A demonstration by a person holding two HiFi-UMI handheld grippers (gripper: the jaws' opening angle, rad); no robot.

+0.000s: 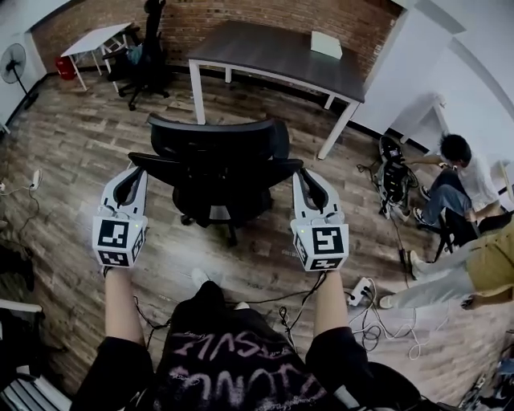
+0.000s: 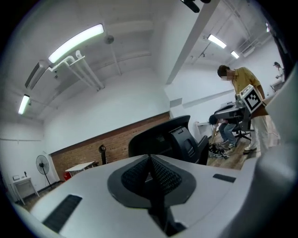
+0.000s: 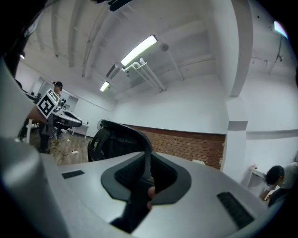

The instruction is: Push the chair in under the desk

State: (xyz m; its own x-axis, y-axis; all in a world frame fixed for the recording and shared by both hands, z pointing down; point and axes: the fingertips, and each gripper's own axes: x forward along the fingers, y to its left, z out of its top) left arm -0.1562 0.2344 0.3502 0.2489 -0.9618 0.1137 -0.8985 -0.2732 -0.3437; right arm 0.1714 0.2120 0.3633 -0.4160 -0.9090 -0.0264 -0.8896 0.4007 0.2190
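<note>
The black office chair (image 1: 217,172) stands on the wooden plank floor (image 1: 72,160), in the middle of the head view. It is out in the open and not under the desk. The dark desk with white legs (image 1: 273,52) is near it, at 12 to 1 o'clock from the chair.

The left gripper (image 1: 135,172) is at 9 o'clock from the chair, with its tip right by the end of that arm rest. The right gripper (image 1: 307,178) is at 3 o'clock, with its tip right by the other arm rest. I cannot tell if they touch the chair.

In the left gripper view, the left gripper's (image 2: 150,160) jaws are pressed together with nothing in them, and the chair (image 2: 163,139) is just past them. In the right gripper view, the right gripper's (image 3: 148,158) jaws are pressed together too, with nothing in them, and the chair (image 3: 116,139) is just behind them.

A white box (image 1: 326,44) lies on the desk, near its far right corner. A red brick wall (image 1: 241,16) is behind the desk. At 10 to 11 o'clock, far off, are a small white table (image 1: 96,38) and a second black chair (image 1: 148,48). A standing fan (image 1: 14,64) is at 10 o'clock. A person in a white top (image 1: 458,172) bends low at 3 o'clock. A person in a yellow top (image 1: 482,265) is at 4 o'clock, and a white power strip (image 1: 359,290) lies on the floor there too.
</note>
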